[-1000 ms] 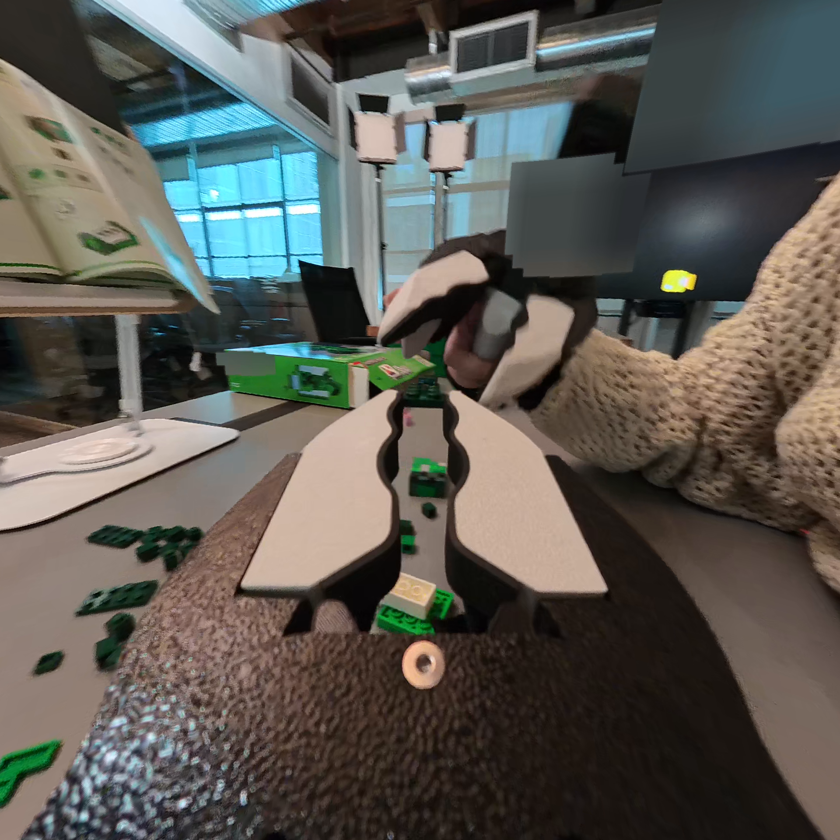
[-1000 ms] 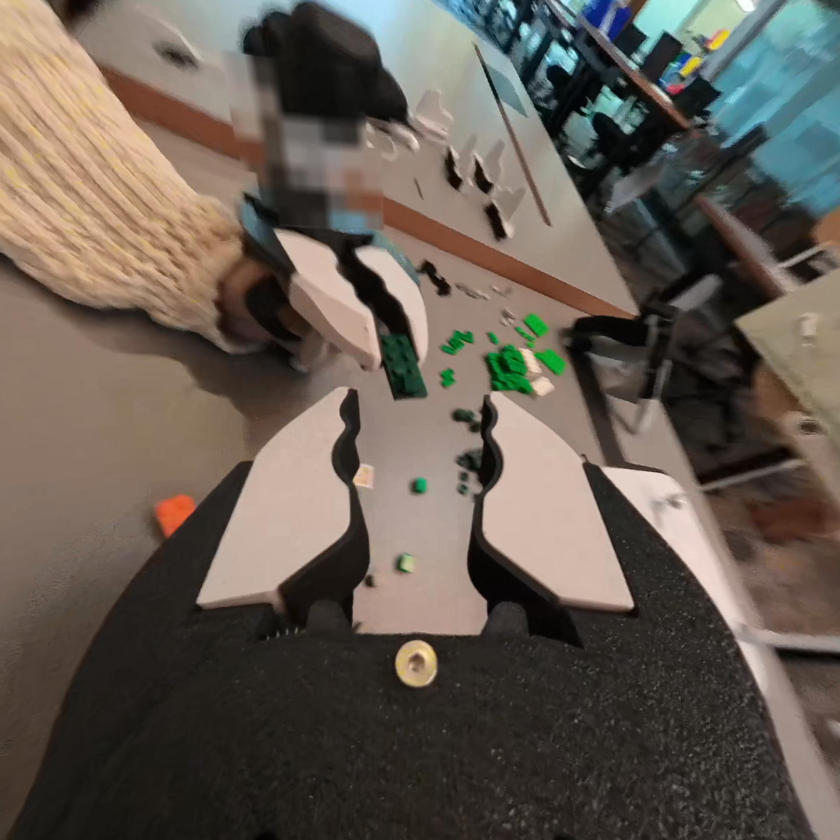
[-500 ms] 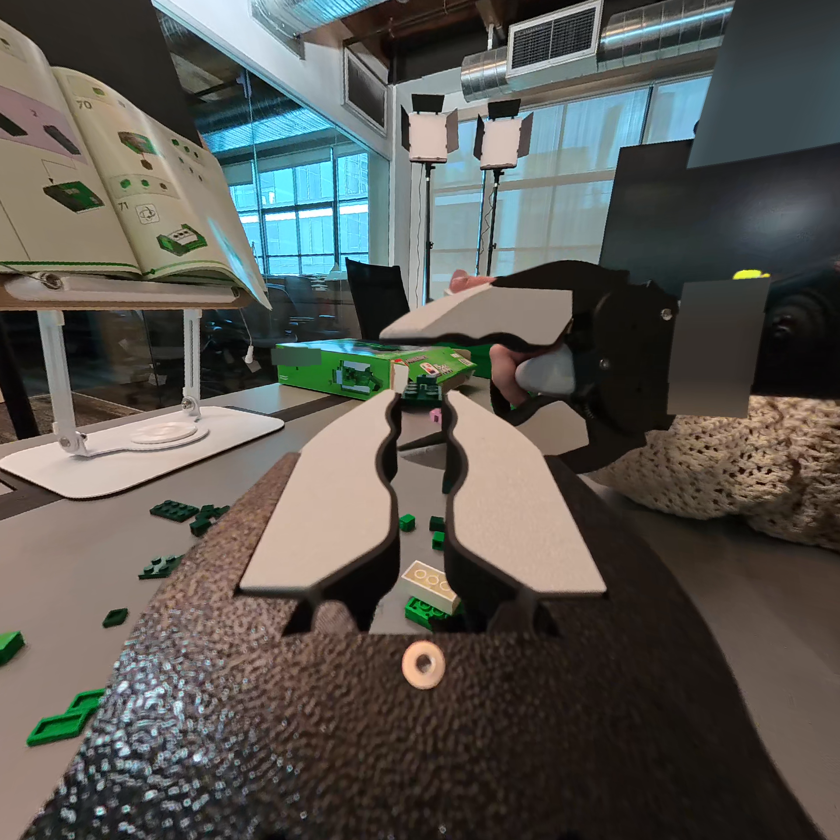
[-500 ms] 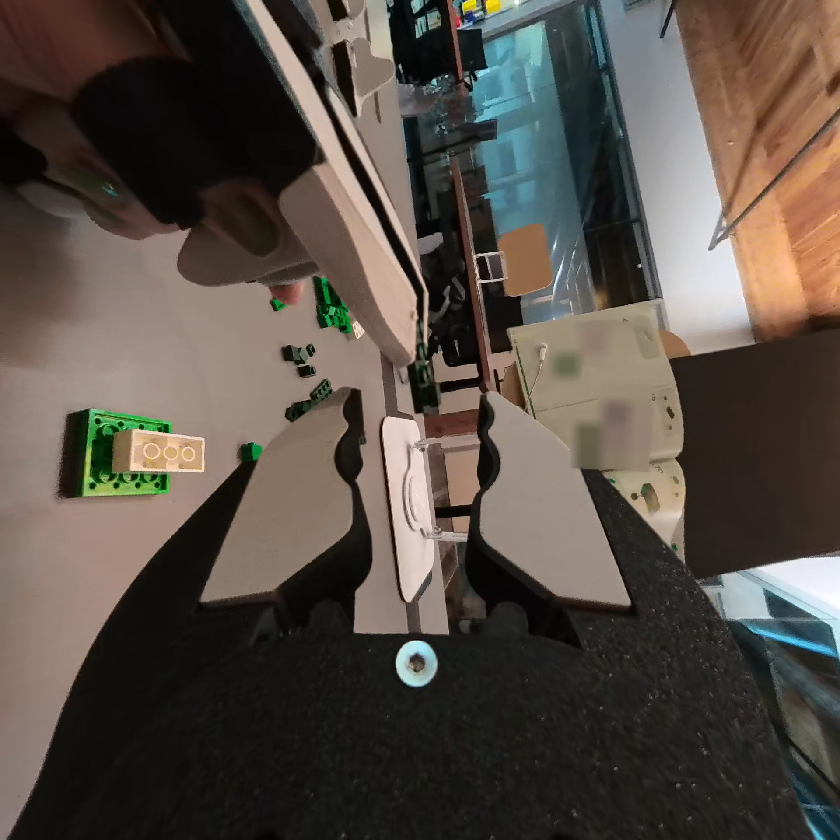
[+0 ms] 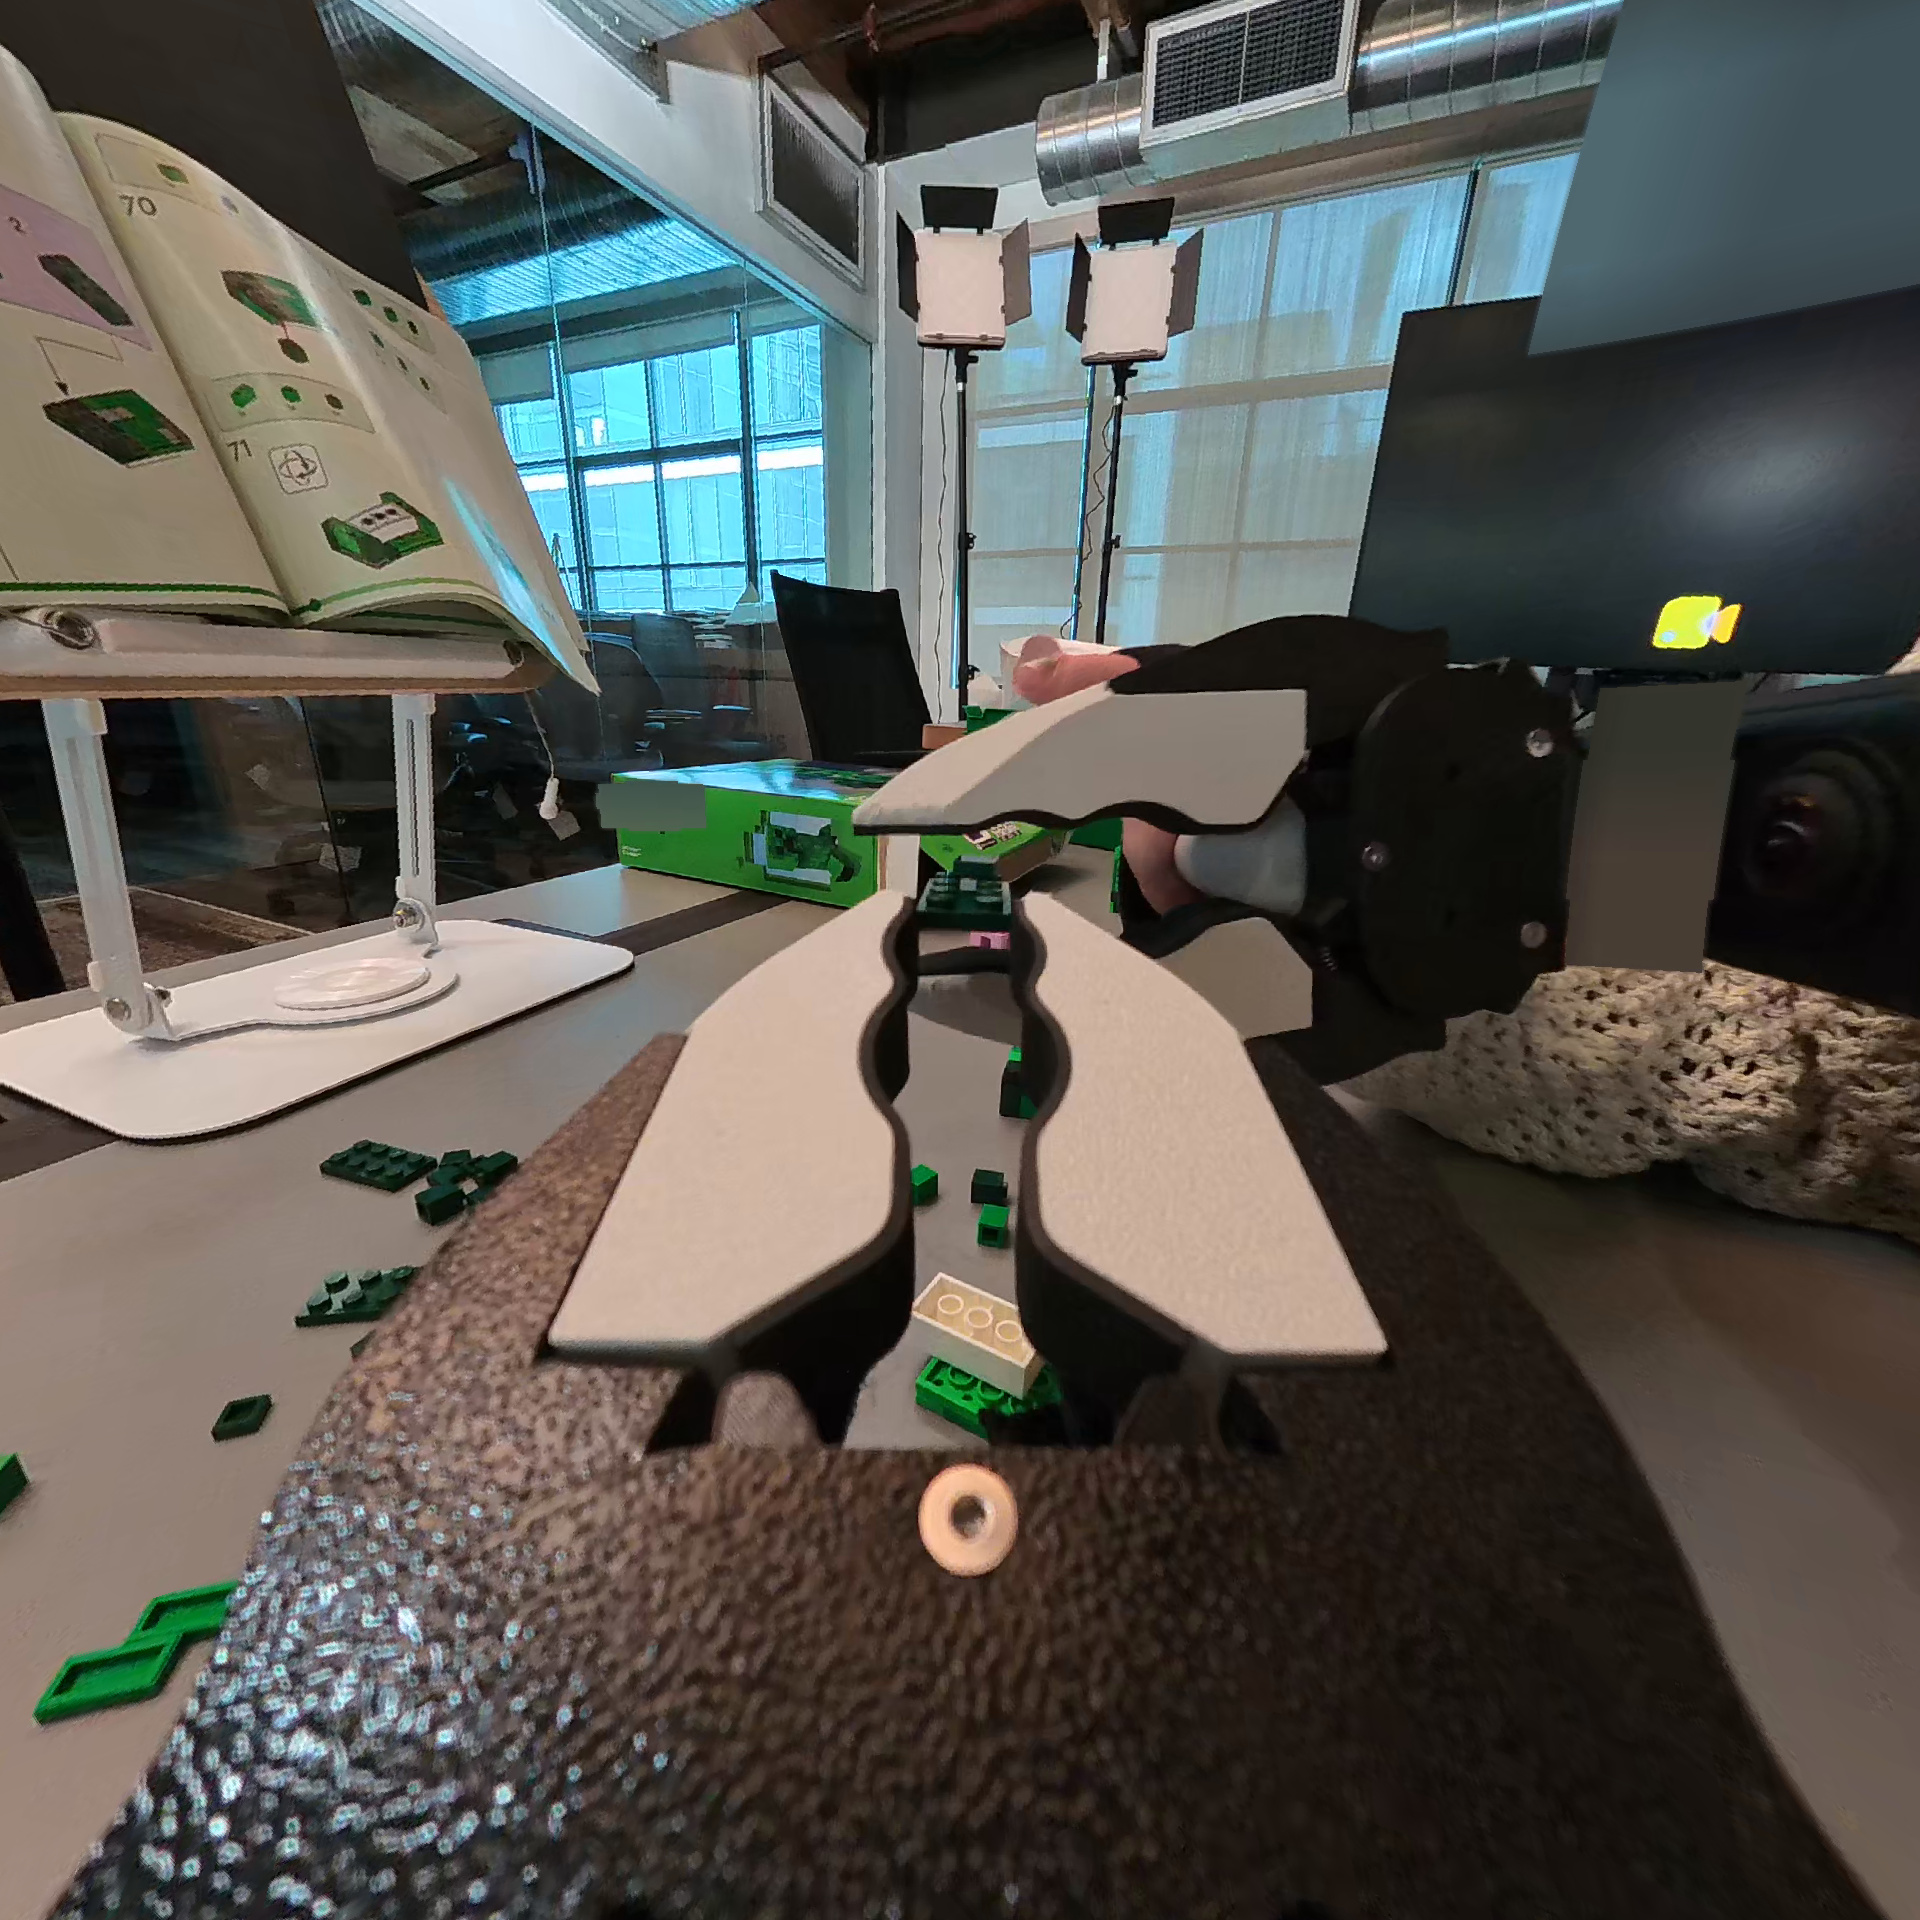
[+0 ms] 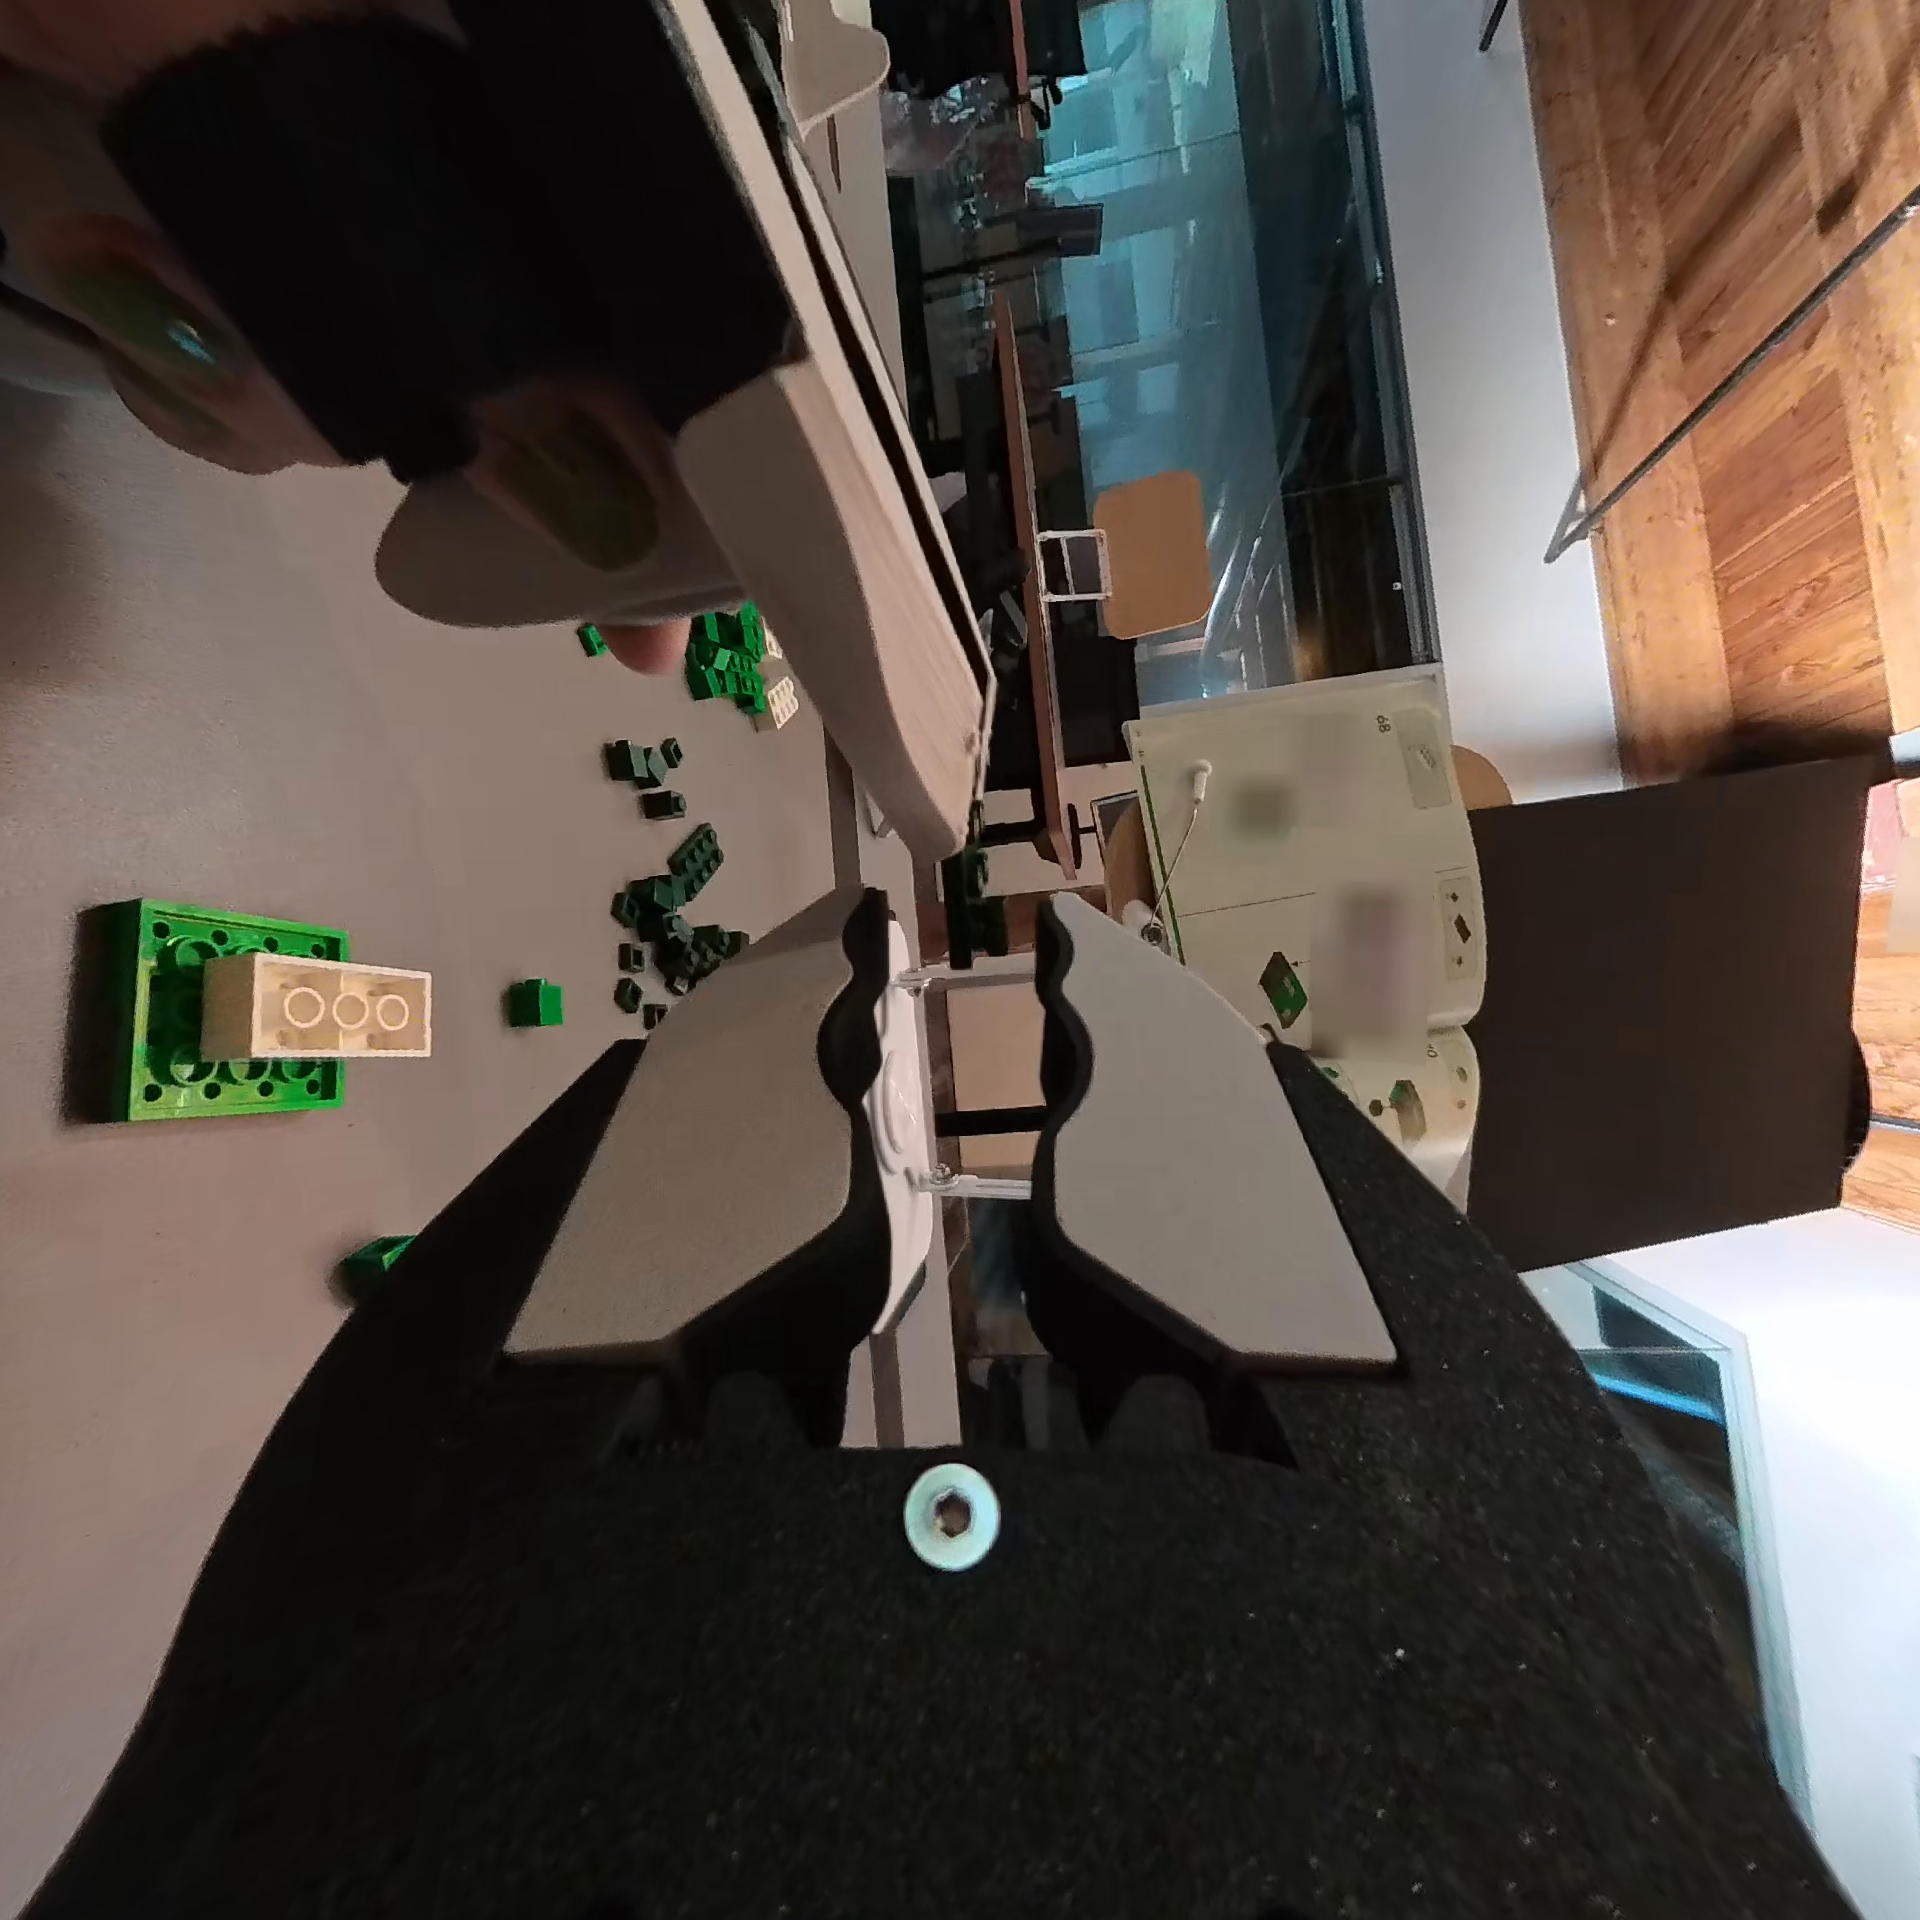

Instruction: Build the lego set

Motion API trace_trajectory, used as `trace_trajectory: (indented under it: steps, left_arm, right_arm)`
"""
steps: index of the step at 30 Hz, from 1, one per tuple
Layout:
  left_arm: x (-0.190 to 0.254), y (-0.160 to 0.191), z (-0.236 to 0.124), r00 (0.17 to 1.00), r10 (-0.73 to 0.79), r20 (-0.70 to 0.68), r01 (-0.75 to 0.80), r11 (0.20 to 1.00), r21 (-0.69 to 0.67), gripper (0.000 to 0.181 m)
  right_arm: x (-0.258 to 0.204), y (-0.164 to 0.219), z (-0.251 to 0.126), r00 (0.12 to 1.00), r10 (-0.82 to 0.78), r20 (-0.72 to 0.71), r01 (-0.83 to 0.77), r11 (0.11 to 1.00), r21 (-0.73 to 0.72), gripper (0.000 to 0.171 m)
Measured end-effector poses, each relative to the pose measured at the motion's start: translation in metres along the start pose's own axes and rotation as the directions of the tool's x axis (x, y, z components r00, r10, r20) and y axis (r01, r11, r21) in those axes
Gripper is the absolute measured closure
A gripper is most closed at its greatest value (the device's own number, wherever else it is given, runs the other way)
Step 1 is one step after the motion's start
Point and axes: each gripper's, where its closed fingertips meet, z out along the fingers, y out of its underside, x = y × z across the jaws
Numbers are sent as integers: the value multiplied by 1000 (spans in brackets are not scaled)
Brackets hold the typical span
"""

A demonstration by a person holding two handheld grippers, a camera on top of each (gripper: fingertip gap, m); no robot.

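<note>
We keep the left gripper (image 5: 964, 914) clamped on the dk-green plate (image 5: 966, 896), w/ right gripper (image 6: 961, 914) jaws apart, squaring up before closing.

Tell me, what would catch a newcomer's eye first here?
Probably the left gripper pinching a dark green plate in mid-air, the right gripper lying sideways just above it. Then the open instruction book on its white stand at left, and the white brick on a bright green plate.

two studio lights (image 5: 1049, 275) on stands | black office chair (image 5: 847, 665) | dark monitor (image 5: 1662, 488) | ceiling duct (image 5: 1247, 94)
</note>
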Motion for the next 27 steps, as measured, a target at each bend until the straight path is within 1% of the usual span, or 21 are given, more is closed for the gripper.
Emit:
trace_trajectory:
  steps: [18, 27]
  left_arm:
    - [0, 1, 1, 1000, -3, -7, 3, 1000, -9, 165]
    - [1, 2, 1, 1000, -7, -13, 7, 1000, -11, 165]
  right_arm:
    - [1, -1, 1, 999, -30, -20, 30, 1000, 5, 150]
    - [1, -2, 0, 999, -31, -23, 32, 999, 17, 159]
